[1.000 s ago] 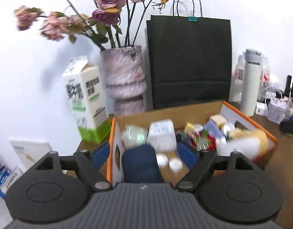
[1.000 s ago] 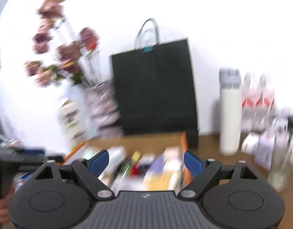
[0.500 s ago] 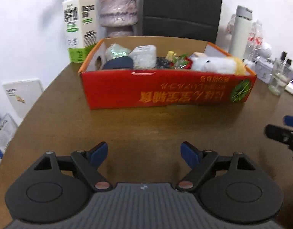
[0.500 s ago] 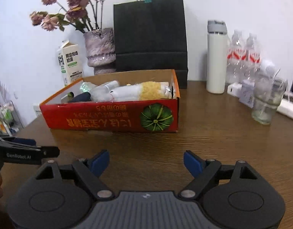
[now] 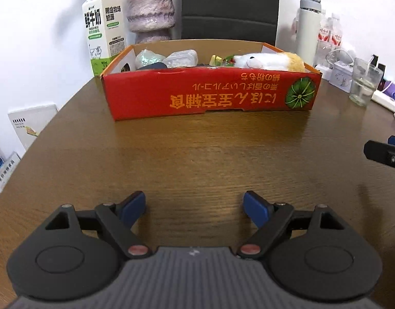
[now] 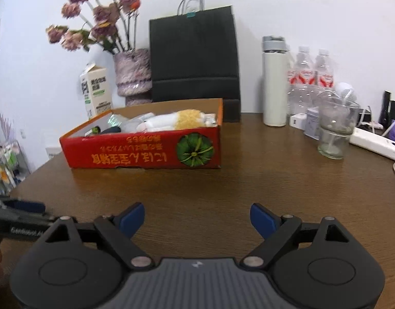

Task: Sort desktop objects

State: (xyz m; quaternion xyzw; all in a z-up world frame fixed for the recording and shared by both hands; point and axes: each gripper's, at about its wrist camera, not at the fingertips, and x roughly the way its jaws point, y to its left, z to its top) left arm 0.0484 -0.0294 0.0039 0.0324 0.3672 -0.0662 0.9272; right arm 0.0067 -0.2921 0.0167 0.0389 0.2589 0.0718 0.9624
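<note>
A red cardboard box (image 5: 210,95) (image 6: 146,152) stands on the brown wooden table (image 5: 197,159), holding several objects. Among them are a white and yellow plush toy (image 5: 269,61) (image 6: 176,121), a clear plastic container (image 5: 182,58) and a crinkled greenish bag (image 5: 148,58). My left gripper (image 5: 194,206) hangs open over bare table in front of the box, nothing between its blue pads. My right gripper (image 6: 197,217) is open too, low over the table to the right of the left one. One finger of each shows at the edge of the other's view.
Behind the box stand a milk carton (image 5: 104,28), a pink vase (image 5: 151,7) with dried roses (image 6: 102,20) and a black paper bag (image 6: 194,59). At the right are a white flask (image 6: 274,82), water bottles (image 6: 310,74), a glass (image 6: 333,128) and a power strip (image 6: 375,143).
Both grippers have pulled back from over the box and sunk toward the table. The box now lies farther ahead in both views. Both stay open.
</note>
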